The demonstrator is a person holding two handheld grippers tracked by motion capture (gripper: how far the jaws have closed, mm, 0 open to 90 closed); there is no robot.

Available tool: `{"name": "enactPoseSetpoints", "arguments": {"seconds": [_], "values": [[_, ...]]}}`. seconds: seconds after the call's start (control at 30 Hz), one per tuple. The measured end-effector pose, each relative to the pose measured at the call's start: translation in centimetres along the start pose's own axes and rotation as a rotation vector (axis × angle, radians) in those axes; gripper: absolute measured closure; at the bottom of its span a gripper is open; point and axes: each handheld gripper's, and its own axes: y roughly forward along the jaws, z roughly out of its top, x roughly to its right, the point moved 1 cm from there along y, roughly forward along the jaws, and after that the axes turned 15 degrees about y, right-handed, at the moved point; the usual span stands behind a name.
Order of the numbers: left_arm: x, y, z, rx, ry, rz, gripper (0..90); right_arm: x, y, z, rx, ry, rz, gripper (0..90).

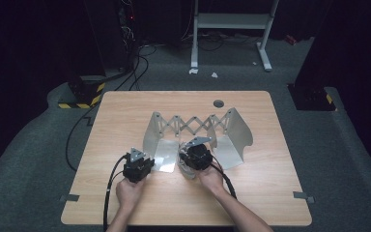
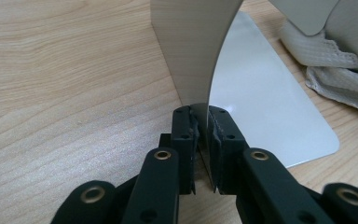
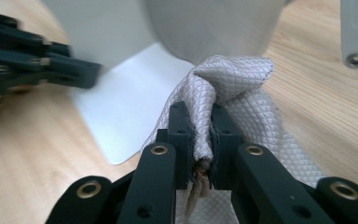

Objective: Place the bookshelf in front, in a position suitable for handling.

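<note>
Metal rack [image 1: 195,126] sits mid-table [image 1: 125,116], its long axis running left to right across the wood-grain top: two curved sheet-metal end panels joined at the back by a zigzag scissor lattice. Each panel bends from an upright wall into a flat foot with rounded corners; surface is matte, pale grey, smooth.

Left gripper [image 2: 203,135] is closed on the thin upright edge of the left panel [image 2: 193,42], pads pressed on both faces of the sheet. The panel's foot lies flat on the table just right of the jaws.

Right gripper [image 3: 201,137] is clamped on a bunched fold of cloth [image 3: 233,79]. The cloth is off-white with a quilted diamond weave, crumpled, lying between the two panels near the front of the rack, touching the left foot's edge.
</note>
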Motion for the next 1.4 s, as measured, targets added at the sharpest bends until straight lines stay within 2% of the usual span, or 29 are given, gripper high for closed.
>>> {"name": "enactPoseSetpoints", "arguments": {"seconds": [0.17,0.33,0.47,0.7,0.8,0.9,1.03,1.13,1.27,1.4], "values": [[0.0,0.0,0.0,0.003,-0.001,0.001,81.0,0.7,0.8,1.6,0.011,0.052,-0.064,82.9],[0.0,0.0,0.0,0.003,-0.001,0.0,81.0,1.5,1.2,4.0,0.039,0.075,-0.138,83.2],[0.0,0.0,0.0,0.004,0.0,-0.001,81.1,1.5,-0.3,5.7,0.113,0.098,-0.171,83.2],[0.0,0.0,0.0,0.004,-0.001,-0.001,81.0,2.0,-4.1,7.5,0.248,0.109,-0.184,83.1],[0.0,0.0,0.0,0.002,0.0,0.0,81.1,2.2,-4.0,7.3,0.239,0.095,-0.215,83.1],[0.0,0.0,0.0,0.002,0.0,0.0,81.1,2.0,-2.6,6.4,0.201,0.023,-0.305,83.2],[0.0,0.0,0.0,0.002,0.001,0.002,81.3,2.9,-0.4,4.7,0.136,0.025,-0.347,83.3],[0.0,0.0,0.0,0.002,-0.002,0.0,81.5,3.4,0.2,3.9,0.115,0.027,-0.362,83.4],[0.0,0.0,0.0,0.003,-0.002,-0.001,81.9,3.1,-0.5,4.0,0.127,-0.011,-0.387,83.4],[-0.1,0.0,0.0,0.003,-0.003,-0.004,82.1,2.5,-2.6,4.8,0.183,-0.043,-0.402,83.4]]}}
